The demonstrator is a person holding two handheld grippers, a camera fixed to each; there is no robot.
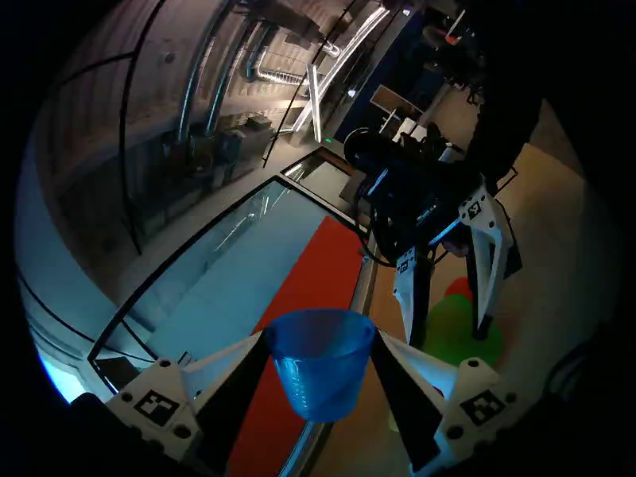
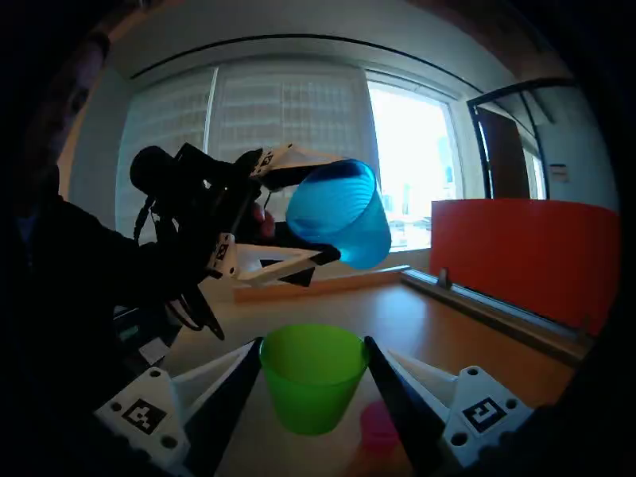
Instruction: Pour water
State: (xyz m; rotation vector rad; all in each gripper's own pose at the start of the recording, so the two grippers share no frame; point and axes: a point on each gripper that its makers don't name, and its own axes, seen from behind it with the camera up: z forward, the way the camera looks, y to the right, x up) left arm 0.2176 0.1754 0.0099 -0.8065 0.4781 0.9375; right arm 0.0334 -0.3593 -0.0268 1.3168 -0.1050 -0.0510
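Observation:
My left gripper (image 1: 322, 350) is shut on a translucent blue cup (image 1: 322, 378), with a finger pressed to each side. In the right gripper view that blue cup (image 2: 342, 211) hangs tilted on its side, mouth toward me, above and behind a green cup (image 2: 312, 381). My right gripper (image 2: 312, 343) is shut on the green cup, which stands upright just over the wooden table (image 2: 445, 334). In the left gripper view the right gripper (image 1: 445, 326) and the green cup (image 1: 457, 330) lie ahead and lower. Whether either cup holds water, I cannot tell.
A small pink cup (image 2: 378, 425) stands on the table beside the green cup. An orange-red partition (image 2: 525, 254) runs along the table's right edge, with bright windows (image 2: 405, 159) behind. A person's dark sleeve (image 2: 87, 270) fills the left.

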